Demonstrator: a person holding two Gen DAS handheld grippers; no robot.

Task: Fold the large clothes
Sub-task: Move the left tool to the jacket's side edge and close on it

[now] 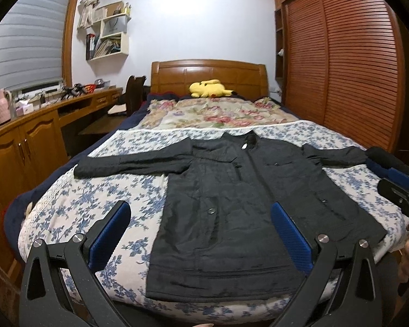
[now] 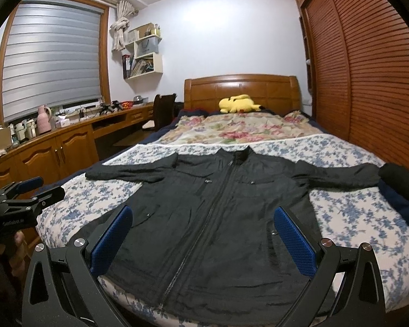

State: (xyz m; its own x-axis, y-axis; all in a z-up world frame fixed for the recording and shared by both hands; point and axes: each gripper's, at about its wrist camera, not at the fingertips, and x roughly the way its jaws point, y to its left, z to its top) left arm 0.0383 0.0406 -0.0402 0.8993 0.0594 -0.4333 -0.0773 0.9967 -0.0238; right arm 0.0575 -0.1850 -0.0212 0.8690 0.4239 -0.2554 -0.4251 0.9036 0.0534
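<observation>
A bed (image 2: 362, 218) with a blue-flowered cover filled the room. Nearest, over the bed's foot, the left gripper (image 1: 200, 231) and right gripper (image 2: 203, 234) hung with fingers spread apart, holding nothing. Beyond them a black jacket (image 2: 220, 212) lay flat on the bed, front up, sleeves outstretched. Farthest, a yellow plush toy (image 2: 238, 103) rested against the headboard (image 2: 272, 88).

Jacket (image 2: 218, 218) hem hidden behind right gripper (image 2: 203, 238) frame at bottom edge. Right sleeve cuff (image 1: 360, 154) partly covered by dark blurred object (image 1: 381, 158). Shelf (image 1: 109, 35) contents too small to identify.
</observation>
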